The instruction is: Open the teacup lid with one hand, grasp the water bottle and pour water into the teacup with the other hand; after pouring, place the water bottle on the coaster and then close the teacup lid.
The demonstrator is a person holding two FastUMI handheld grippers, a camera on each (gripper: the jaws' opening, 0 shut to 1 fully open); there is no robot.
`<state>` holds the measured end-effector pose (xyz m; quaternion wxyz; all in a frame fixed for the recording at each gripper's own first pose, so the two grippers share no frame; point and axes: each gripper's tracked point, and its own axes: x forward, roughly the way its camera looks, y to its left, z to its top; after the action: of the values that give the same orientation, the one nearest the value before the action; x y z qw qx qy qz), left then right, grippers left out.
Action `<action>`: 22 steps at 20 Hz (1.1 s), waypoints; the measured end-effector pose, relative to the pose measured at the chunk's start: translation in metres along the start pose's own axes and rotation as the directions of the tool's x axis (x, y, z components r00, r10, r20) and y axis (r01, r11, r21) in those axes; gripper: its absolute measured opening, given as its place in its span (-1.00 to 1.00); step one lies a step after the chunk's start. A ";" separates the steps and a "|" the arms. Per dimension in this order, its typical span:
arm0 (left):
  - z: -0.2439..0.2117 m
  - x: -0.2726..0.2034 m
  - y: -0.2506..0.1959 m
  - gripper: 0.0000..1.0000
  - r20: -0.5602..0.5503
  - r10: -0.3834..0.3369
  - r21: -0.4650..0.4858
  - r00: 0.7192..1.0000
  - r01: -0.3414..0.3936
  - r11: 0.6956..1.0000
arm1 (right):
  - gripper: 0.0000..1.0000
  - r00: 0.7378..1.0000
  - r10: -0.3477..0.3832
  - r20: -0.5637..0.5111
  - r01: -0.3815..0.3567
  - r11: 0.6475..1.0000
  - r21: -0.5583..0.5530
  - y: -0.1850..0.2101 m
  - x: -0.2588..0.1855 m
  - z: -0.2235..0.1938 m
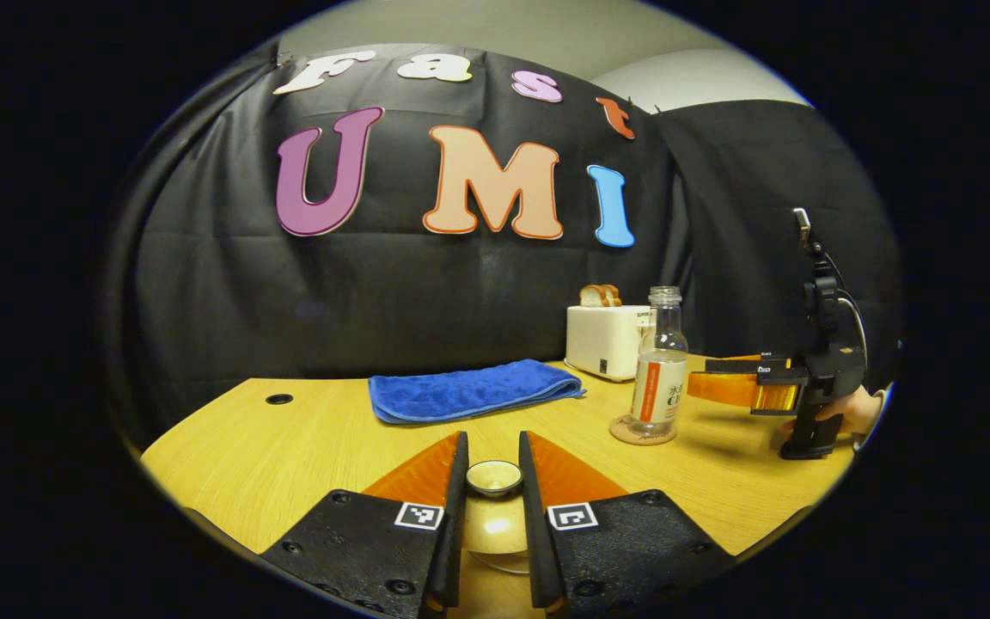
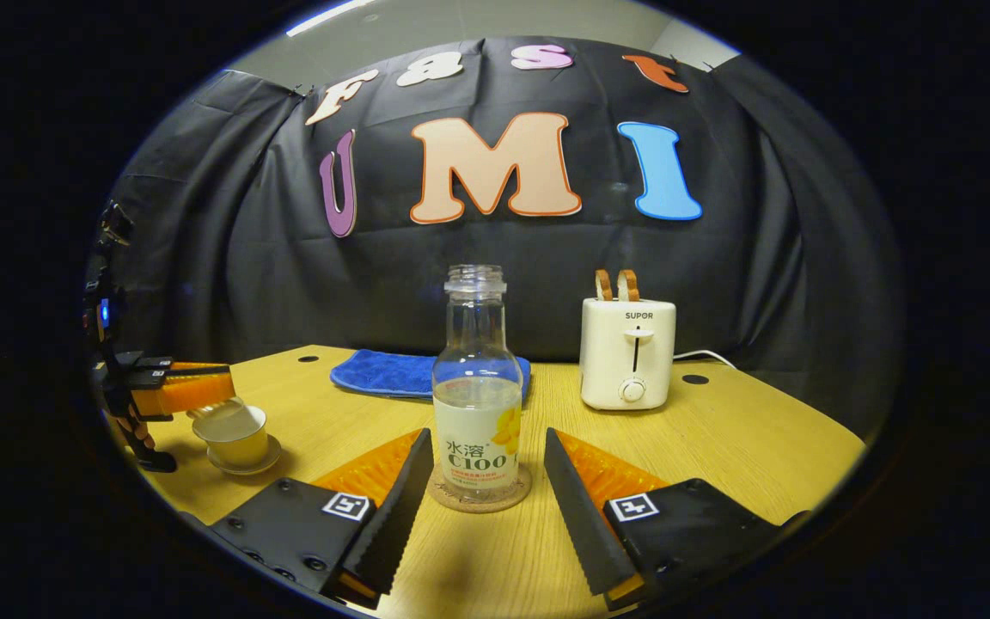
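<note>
Gripping the teacup lid (image 1: 494,478) by its knob, the left tool (image 1: 493,481) holds it over the teacup (image 2: 237,438). The right tool (image 2: 482,481) stands wide, the water bottle (image 2: 477,387) on the coaster (image 2: 479,499) at its 12 o'clock on the surface (image 2: 744,447).

A black cloth wall (image 2: 495,258) hangs in soft folds behind a pale wooden bench (image 2: 744,447) with round cable holes near its back edge. On the bench sit a folded blue towel (image 1: 469,391) and a white toaster (image 2: 628,352) — two bread slices up. Above the cloth runs a plain pale wall (image 1: 495,26).
</note>
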<state>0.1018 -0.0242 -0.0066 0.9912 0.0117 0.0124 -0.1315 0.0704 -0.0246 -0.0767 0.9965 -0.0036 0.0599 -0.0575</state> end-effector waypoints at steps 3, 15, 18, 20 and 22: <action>-0.002 0.003 -0.008 -0.41 -0.018 -0.040 0.006 0.999 0.040 0.999 | 0.70 0.999 -0.009 0.049 0.008 1.000 0.009 -0.003 -0.009 0.008; -0.014 0.009 -0.020 -0.36 -0.111 -0.094 0.053 0.989 0.100 0.994 | 0.62 0.995 -0.029 0.095 0.028 1.000 0.011 -0.007 -0.035 0.014; -0.012 0.010 -0.016 -0.27 -0.099 -0.075 0.049 0.992 0.080 0.996 | 0.62 0.995 -0.033 0.094 0.032 0.999 0.011 -0.008 -0.036 0.015; -0.010 0.008 -0.014 0.08 -0.085 -0.062 0.043 0.994 0.066 0.997 | 0.62 0.995 -0.038 0.094 0.037 0.999 0.011 -0.009 -0.036 0.015; -0.007 0.005 -0.011 0.52 -0.065 -0.046 0.035 0.997 0.048 0.998 | 0.62 0.994 -0.046 0.094 0.045 0.999 0.011 -0.010 -0.037 0.015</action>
<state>0.1034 -0.0354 -0.0135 0.9865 0.0335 0.0421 -0.1546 0.0347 -0.0303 -0.0571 0.9967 -0.0031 0.0122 -0.0801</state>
